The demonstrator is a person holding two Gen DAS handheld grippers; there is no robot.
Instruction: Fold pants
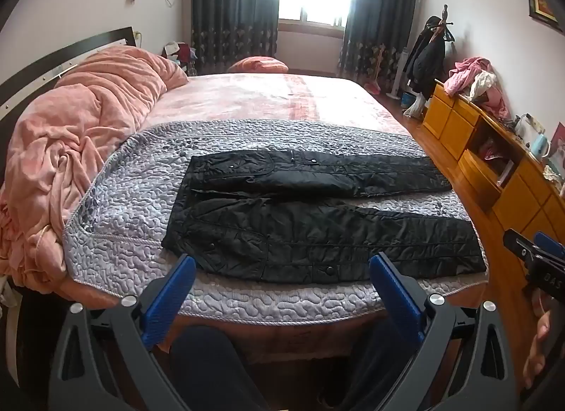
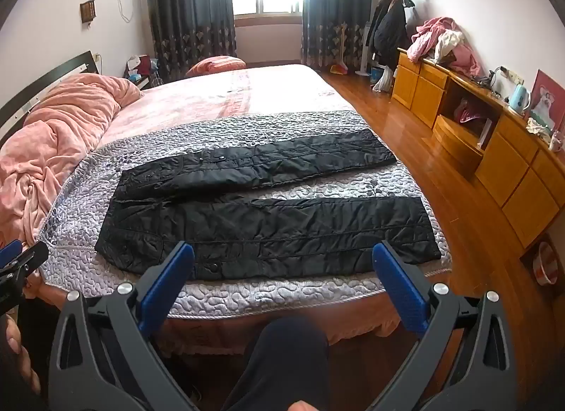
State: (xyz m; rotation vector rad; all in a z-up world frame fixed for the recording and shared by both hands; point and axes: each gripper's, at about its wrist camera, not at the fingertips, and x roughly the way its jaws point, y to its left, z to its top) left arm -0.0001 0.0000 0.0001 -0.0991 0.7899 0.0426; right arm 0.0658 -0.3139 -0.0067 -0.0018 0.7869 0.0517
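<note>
Black quilted pants [image 1: 317, 234] lie flat on a grey quilted cover [image 1: 134, 199] at the foot of the bed, waist to the left, both legs stretched to the right and slightly apart. They also show in the right wrist view [image 2: 268, 227]. My left gripper [image 1: 282, 266] is open and empty, held just before the bed's near edge, below the near leg. My right gripper [image 2: 284, 255] is open and empty, also before the near edge. The right gripper shows at the right rim of the left wrist view [image 1: 529, 252]; the left gripper shows at the left rim of the right wrist view [image 2: 21, 259].
A rumpled pink blanket [image 1: 70, 135] is heaped at the headboard on the left. A wooden cabinet [image 2: 494, 149] with clothes and a kettle runs along the right wall. Wood floor [image 2: 406, 135] lies between bed and cabinet. My knees show below the grippers.
</note>
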